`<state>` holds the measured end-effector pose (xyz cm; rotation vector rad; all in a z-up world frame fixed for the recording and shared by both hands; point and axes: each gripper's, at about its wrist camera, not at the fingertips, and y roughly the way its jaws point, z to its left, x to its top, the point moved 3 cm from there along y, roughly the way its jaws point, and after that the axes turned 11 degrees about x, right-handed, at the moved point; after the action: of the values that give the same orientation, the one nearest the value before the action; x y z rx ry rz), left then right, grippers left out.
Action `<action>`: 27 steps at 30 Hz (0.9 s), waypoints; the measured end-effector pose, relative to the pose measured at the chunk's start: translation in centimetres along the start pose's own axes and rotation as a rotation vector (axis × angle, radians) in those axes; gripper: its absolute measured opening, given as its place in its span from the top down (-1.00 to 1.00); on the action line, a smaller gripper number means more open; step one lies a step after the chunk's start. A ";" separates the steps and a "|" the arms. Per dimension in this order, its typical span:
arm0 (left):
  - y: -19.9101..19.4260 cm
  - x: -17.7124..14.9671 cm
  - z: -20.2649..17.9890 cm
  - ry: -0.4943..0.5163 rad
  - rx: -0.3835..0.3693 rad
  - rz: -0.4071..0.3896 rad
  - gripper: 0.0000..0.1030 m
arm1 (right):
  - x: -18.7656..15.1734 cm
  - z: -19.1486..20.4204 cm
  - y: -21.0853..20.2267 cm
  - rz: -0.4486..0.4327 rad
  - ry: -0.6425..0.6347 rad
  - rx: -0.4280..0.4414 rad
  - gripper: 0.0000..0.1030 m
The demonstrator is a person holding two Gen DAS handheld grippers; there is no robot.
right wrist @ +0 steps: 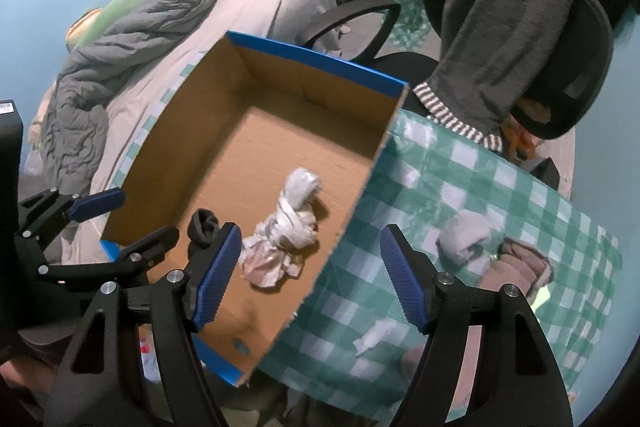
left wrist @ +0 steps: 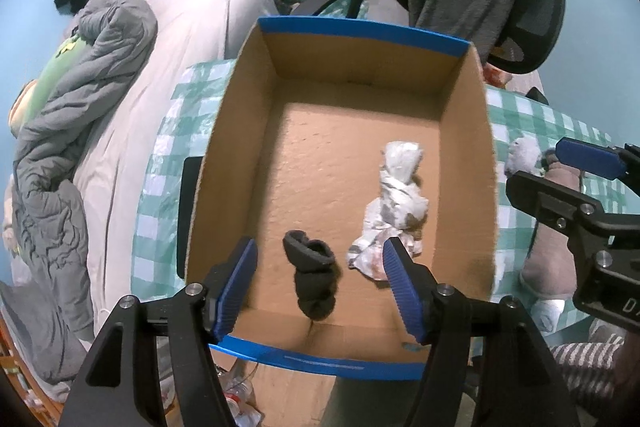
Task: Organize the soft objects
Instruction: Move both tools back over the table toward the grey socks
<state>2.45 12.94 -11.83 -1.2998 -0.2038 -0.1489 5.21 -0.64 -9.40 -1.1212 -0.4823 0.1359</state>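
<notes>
Inside the corrugated cardboard box (left wrist: 248, 131), a rolled black sock (left wrist: 314, 277) lies beside a knotted white cloth (left wrist: 394, 203). Both the left gripper (left wrist: 320, 283) and right gripper (right wrist: 310, 277) hover spread apart, grasping nothing.

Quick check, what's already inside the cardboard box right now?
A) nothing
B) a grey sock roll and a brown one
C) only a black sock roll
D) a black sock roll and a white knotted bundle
D: the black sock roll and the white knotted bundle both lie on the floor of the cardboard box; the grey sock roll and brown sock roll sit outside on the checked tablecloth.
</notes>
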 end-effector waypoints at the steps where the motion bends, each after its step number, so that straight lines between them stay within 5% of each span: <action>1: -0.2 0.0 -0.3 0.005 -0.001 -0.003 -0.29 | -0.1 -0.3 -0.2 -0.002 0.004 0.000 -0.42; 27: -3.7 -0.2 -10.2 0.180 -0.053 -0.048 -0.30 | -8.0 -11.6 -5.8 -0.037 0.250 -0.067 -0.43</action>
<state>2.16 2.12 -11.02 -1.3265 -0.0778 -0.3130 2.37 -15.54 -10.67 -1.1756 -0.2857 -0.0528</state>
